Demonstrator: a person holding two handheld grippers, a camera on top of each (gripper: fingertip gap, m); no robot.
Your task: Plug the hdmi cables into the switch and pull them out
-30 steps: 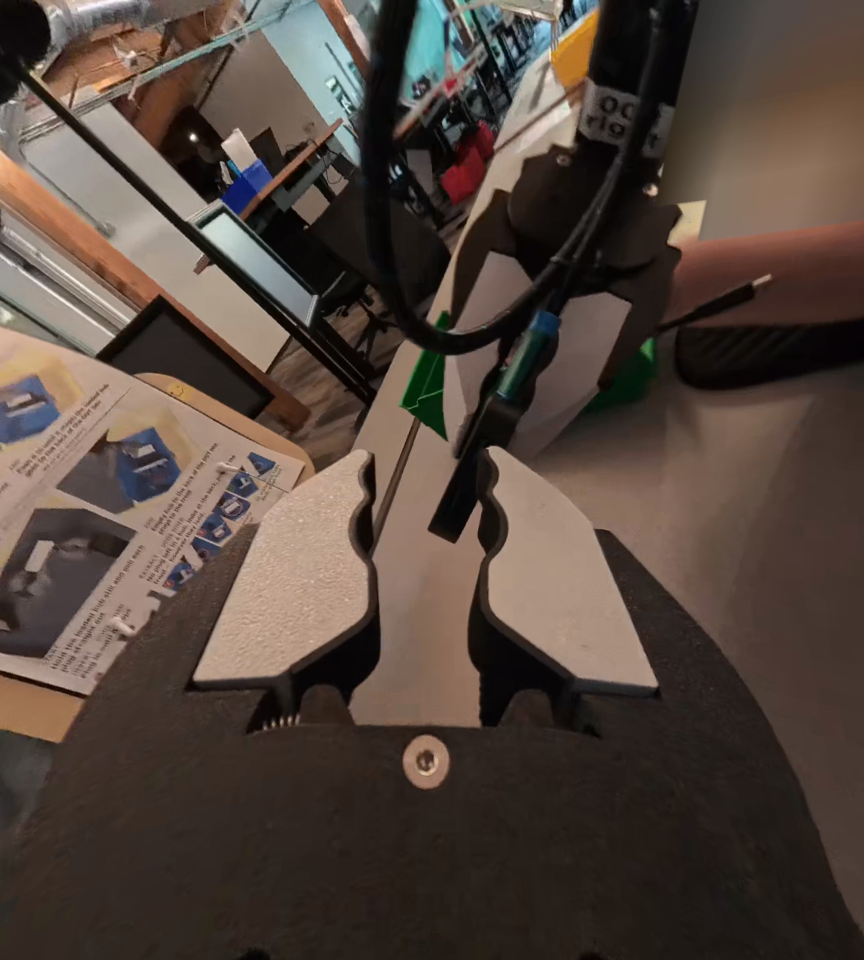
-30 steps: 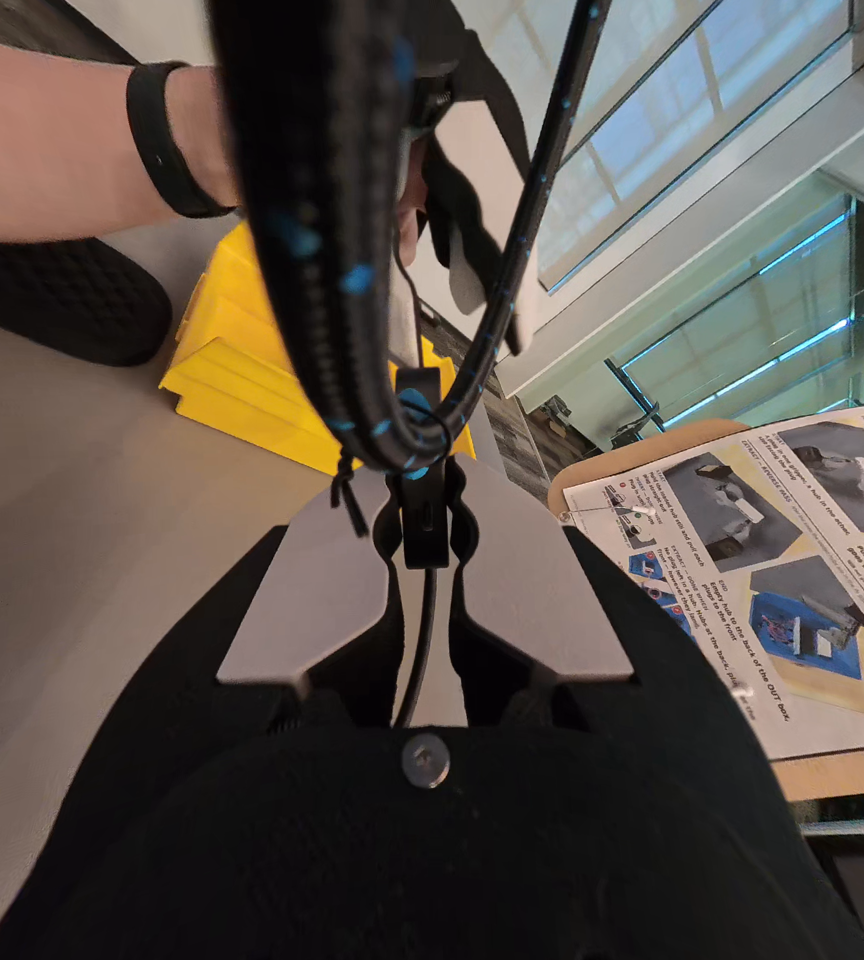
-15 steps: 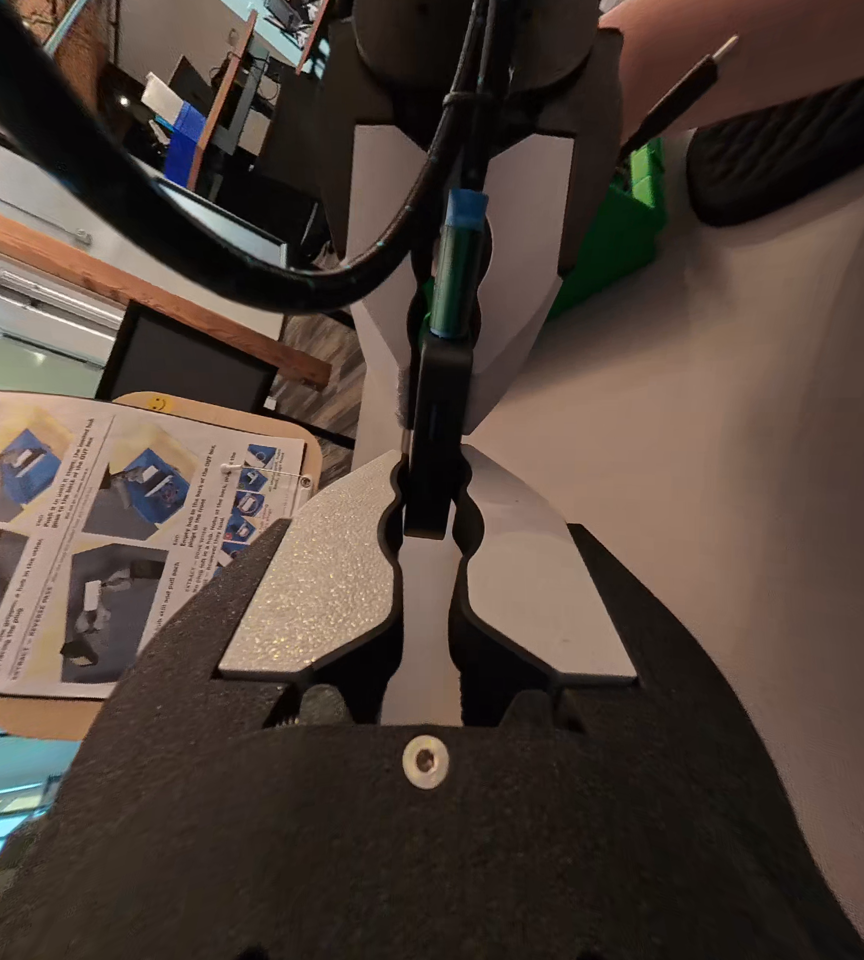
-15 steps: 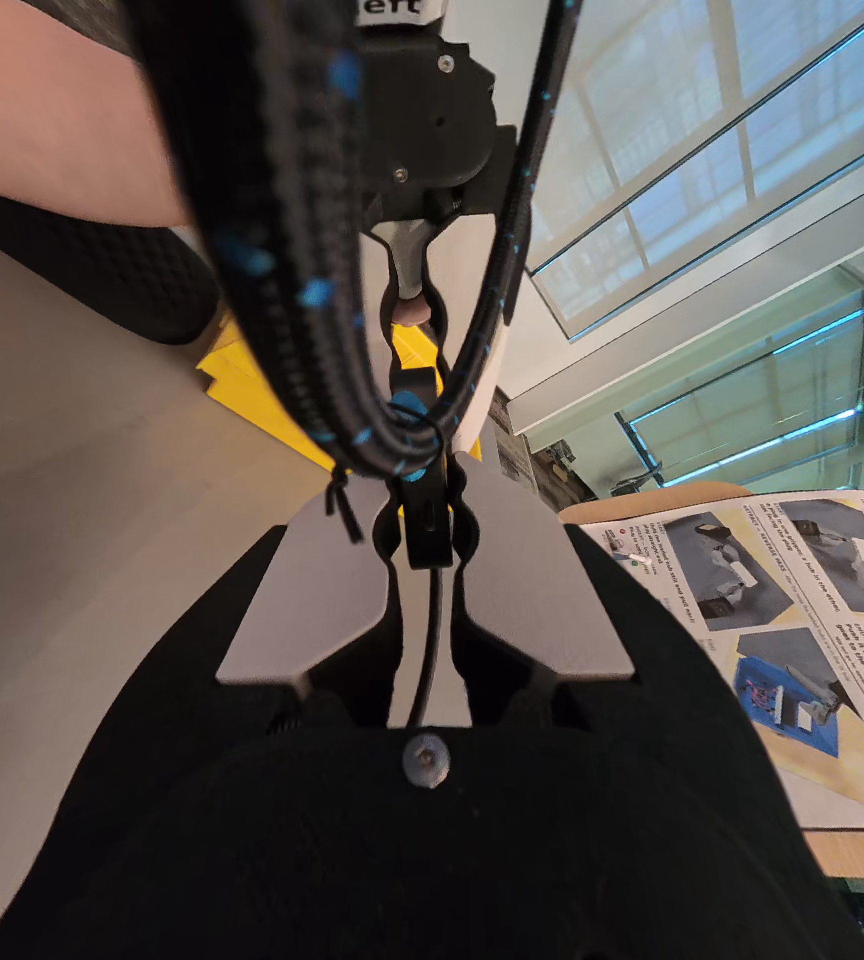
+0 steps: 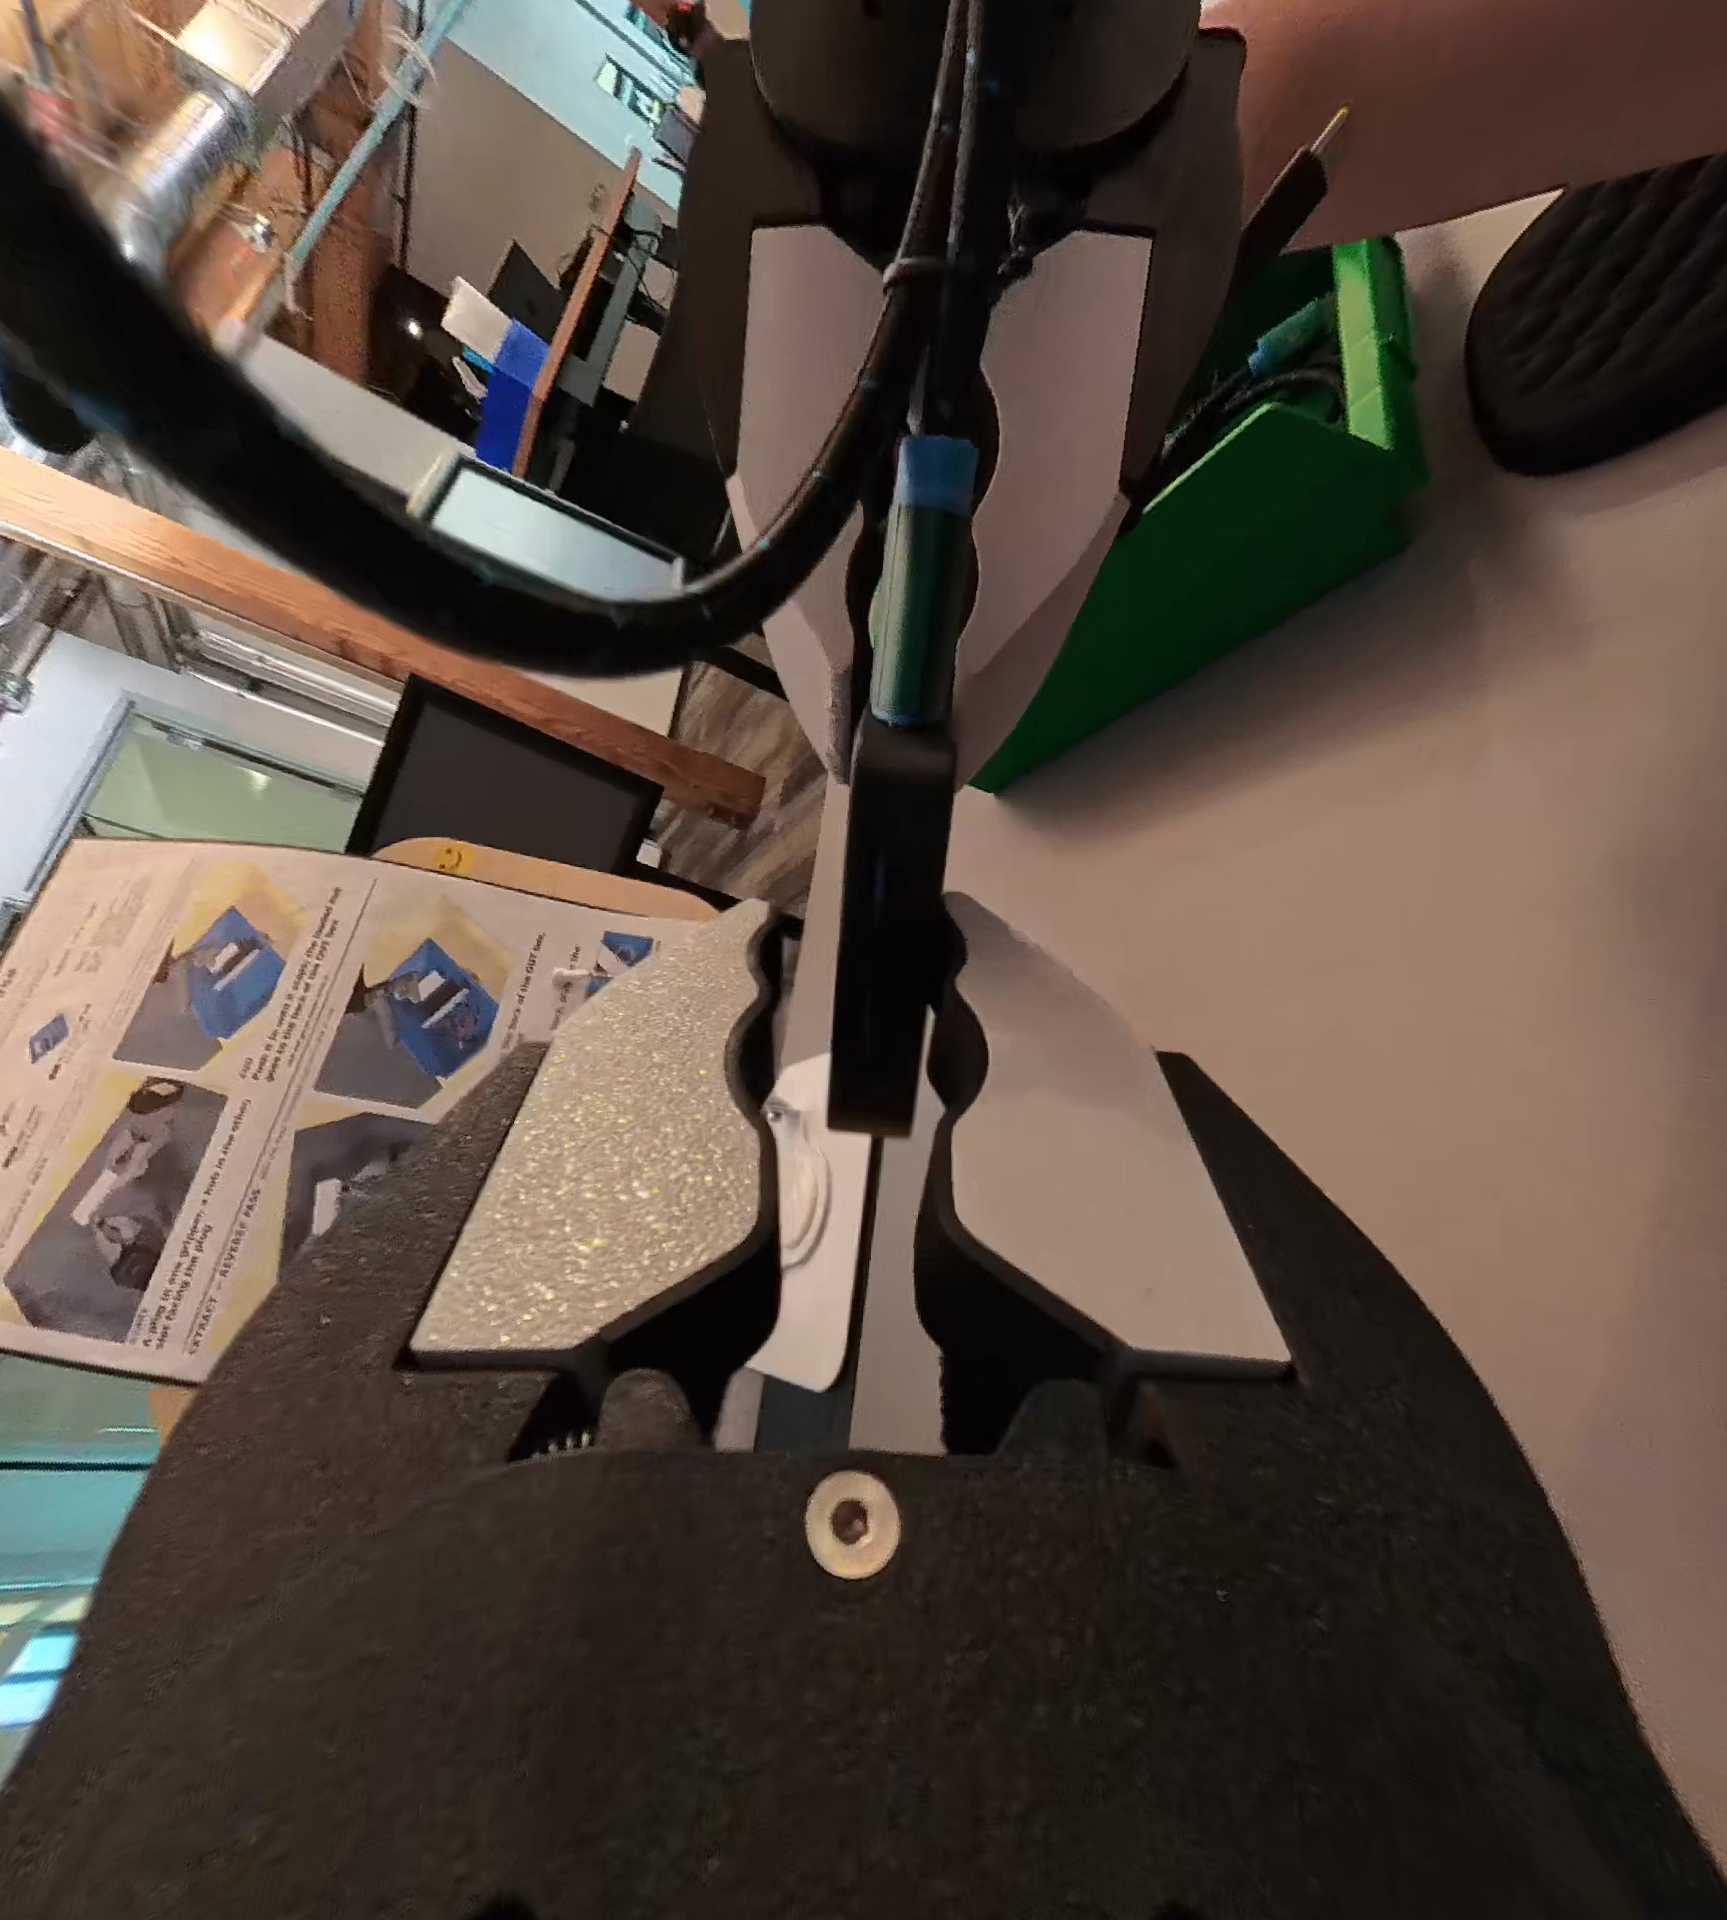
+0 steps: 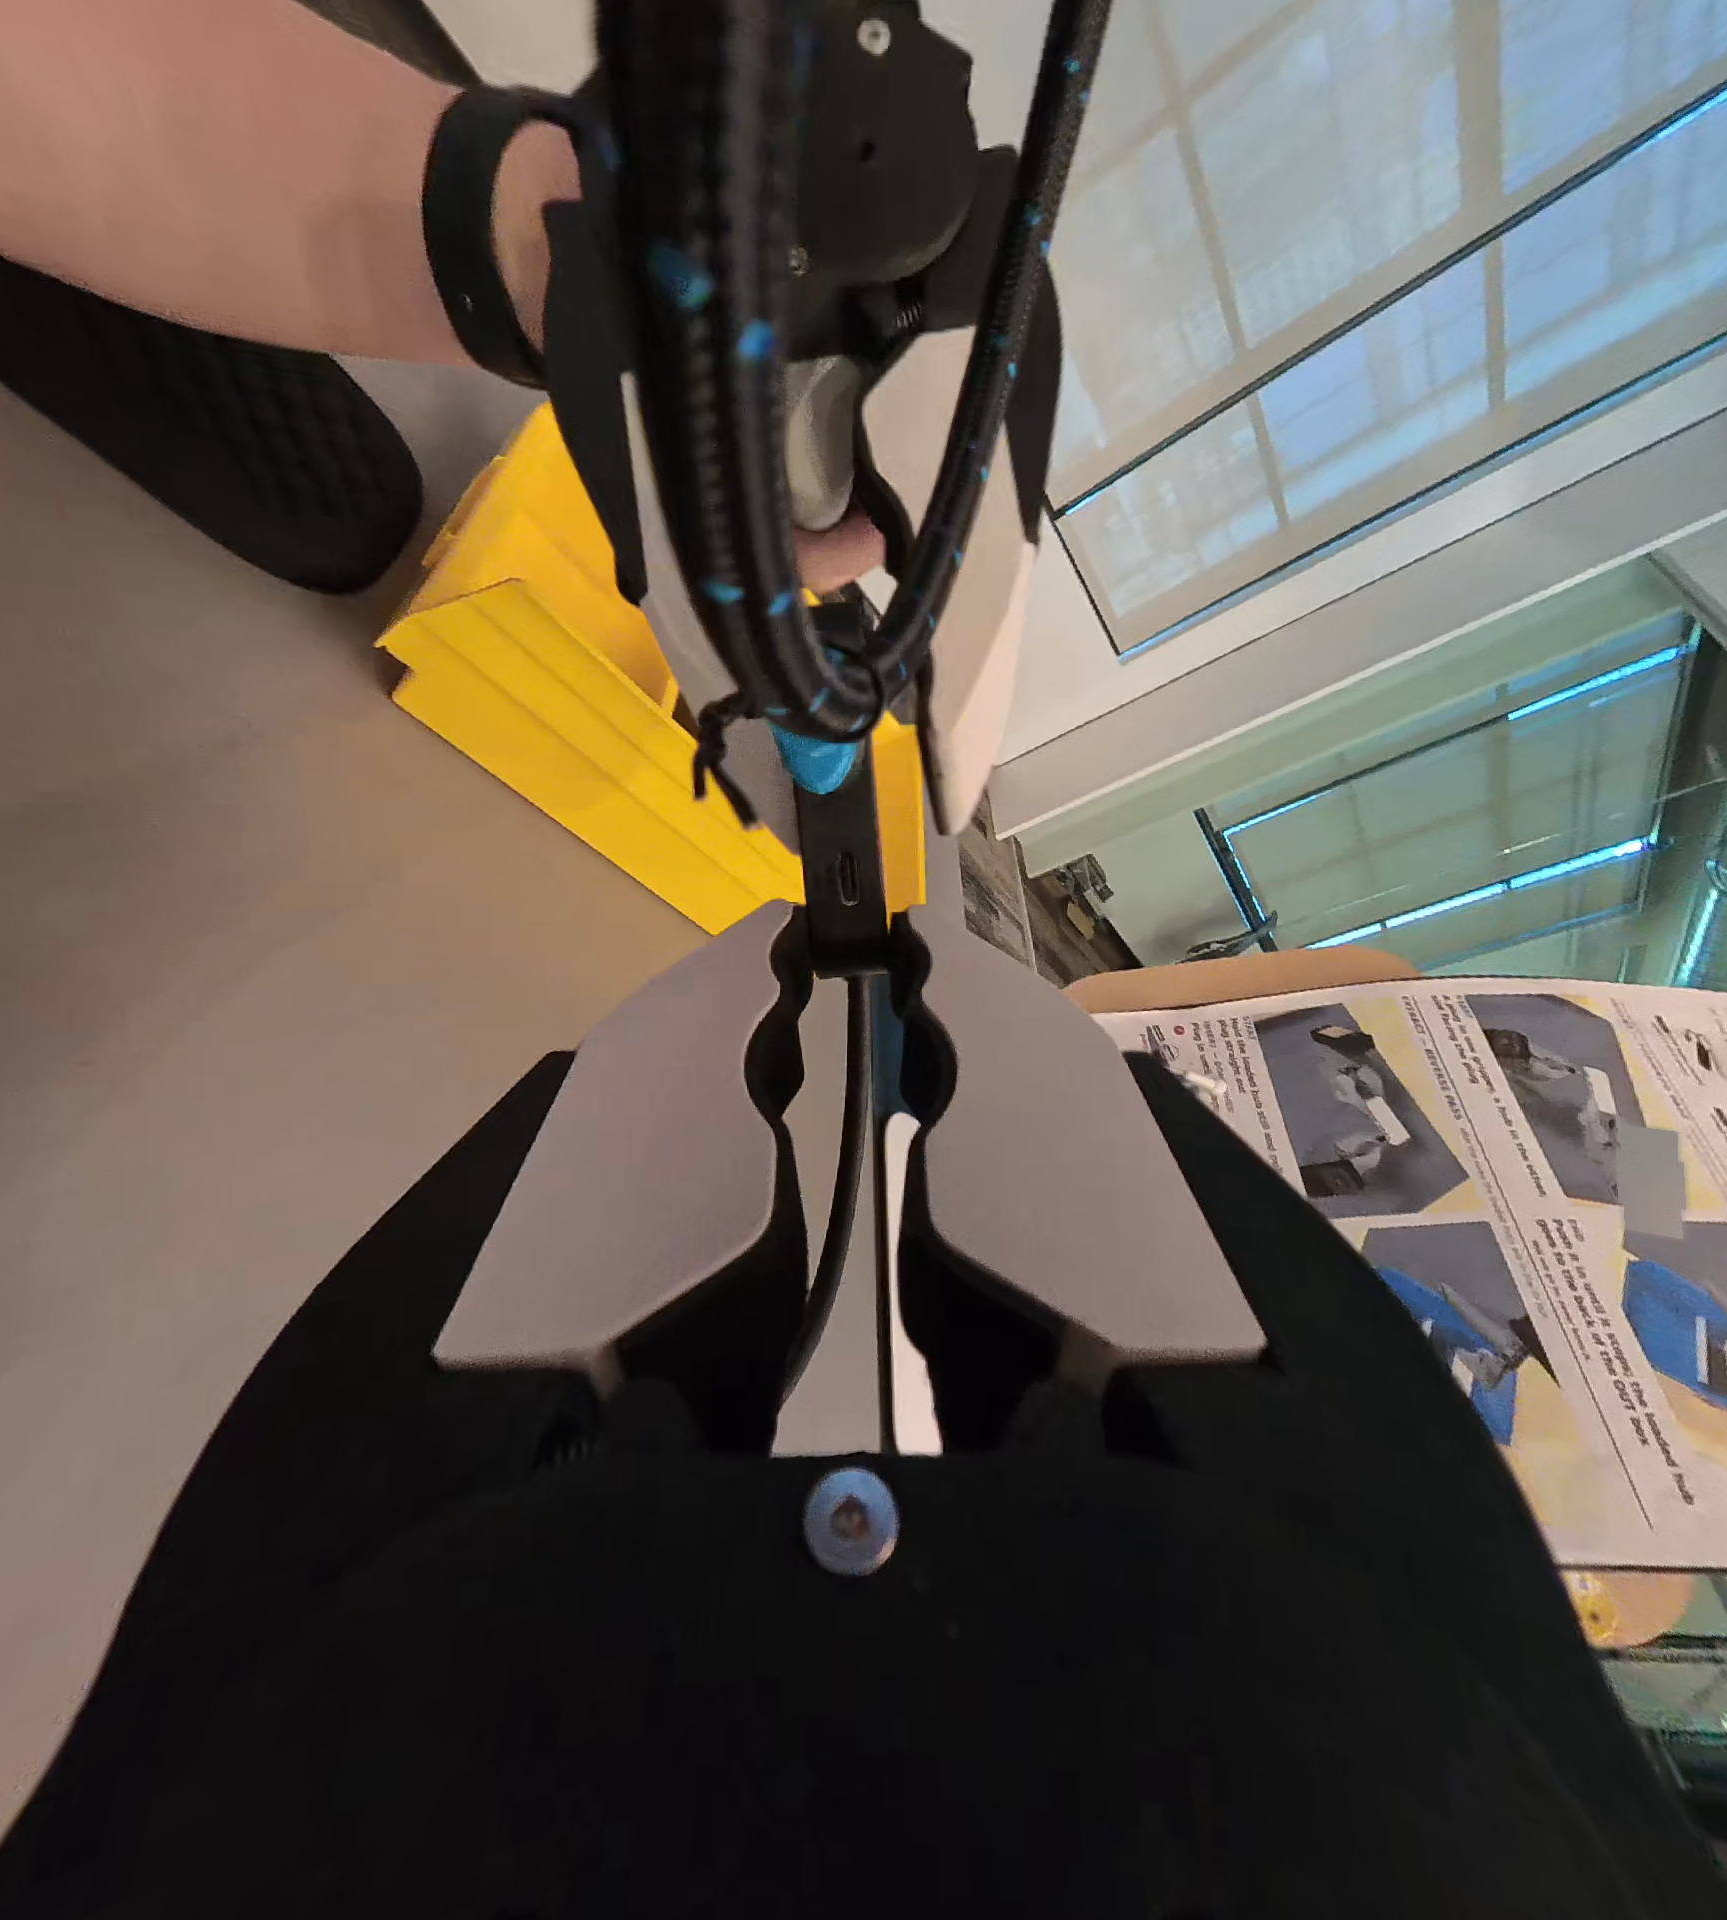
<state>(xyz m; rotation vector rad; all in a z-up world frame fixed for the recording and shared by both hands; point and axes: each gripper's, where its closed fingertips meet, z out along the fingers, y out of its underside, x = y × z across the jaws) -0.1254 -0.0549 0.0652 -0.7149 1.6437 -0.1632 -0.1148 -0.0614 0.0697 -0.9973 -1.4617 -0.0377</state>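
Note:
A flat black switch [image 5: 885,914] hangs between the two facing grippers above the grey table [image 5: 1410,935]. My right gripper [image 6: 843,935] is shut on its end, where a small side port [image 6: 843,868] shows and a thin cable trails back between the fingers. In the left wrist view the right gripper [image 5: 906,717] holds the blue-taped end [image 5: 926,582]. My left gripper [image 5: 854,935] stands around the switch's free end. Its right pad touches the switch and a gap shows on the left. A braided black HDMI cable [image 5: 526,613] loops beside it and also shows in the right wrist view [image 6: 734,416].
A green bin [image 5: 1254,540] holding cables stands behind the right gripper. A yellow bin [image 6: 568,707] stands behind the left one. A black ribbed pad [image 5: 1648,312] lies under a person's forearm [image 6: 163,208]. An instruction sheet on a clipboard [image 5: 163,1091] lies at the table edge. Both grippers' tips are close together, under 4 cm apart.
One second ago the left jaws were wide open. Half a second ago they were shut on the switch. Now they stand wider again. The right gripper kept its hold.

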